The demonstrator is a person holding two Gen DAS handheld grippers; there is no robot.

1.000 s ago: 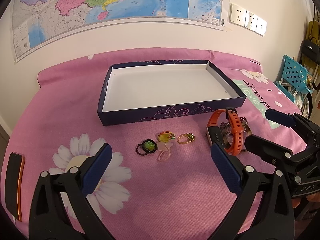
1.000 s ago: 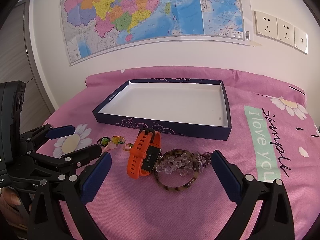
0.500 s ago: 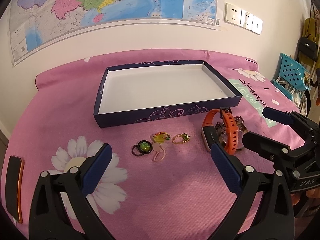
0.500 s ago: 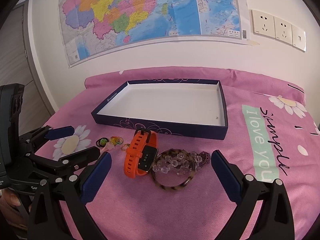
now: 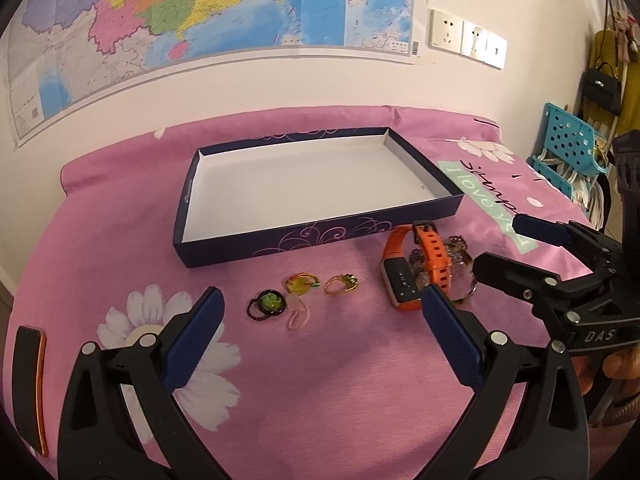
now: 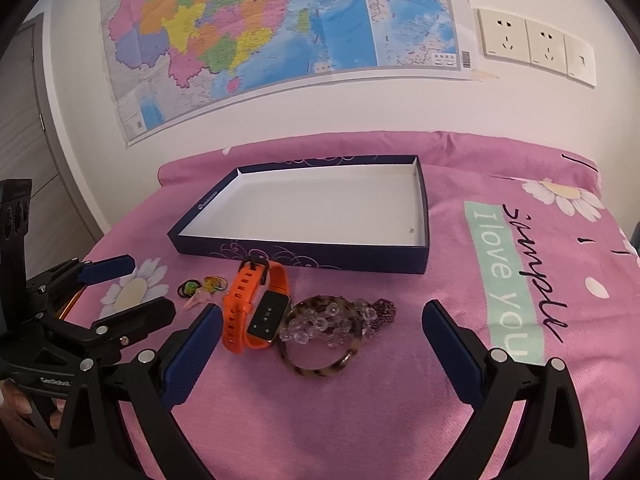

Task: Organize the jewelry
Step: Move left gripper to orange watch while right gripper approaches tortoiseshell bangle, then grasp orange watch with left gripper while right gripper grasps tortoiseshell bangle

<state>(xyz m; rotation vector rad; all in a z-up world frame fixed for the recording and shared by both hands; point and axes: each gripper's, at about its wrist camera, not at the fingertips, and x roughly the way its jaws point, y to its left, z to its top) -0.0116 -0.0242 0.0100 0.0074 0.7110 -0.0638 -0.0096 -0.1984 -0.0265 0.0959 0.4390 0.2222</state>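
An empty dark blue box (image 5: 280, 242) (image 6: 420, 264) with a white inside lies on the pink cloth. In front of it lie an orange watch (image 5: 432, 256) (image 6: 256, 300), a tortoiseshell bangle (image 6: 320, 360) with clear beads (image 6: 320, 322) and purple beads (image 6: 384, 310), and three small rings (image 5: 298, 286) (image 6: 202, 286) with a pink charm (image 5: 298, 316). My left gripper (image 5: 320, 332) is open, near and above the rings. My right gripper (image 6: 322, 344) is open, near and above the bangle. Each gripper shows in the other's view, the right one (image 5: 516, 248) beside the watch, the left one (image 6: 120, 288) beside the rings.
A wall with a map (image 6: 280, 32) and sockets (image 6: 536, 46) stands behind the table. A black and orange object (image 5: 30, 384) lies at the left edge. A blue crate (image 5: 568, 148) stands to the right of the table.
Both grippers have drawn back and slightly up, so the box and jewelry sit a little farther off. Nothing was picked up or moved.
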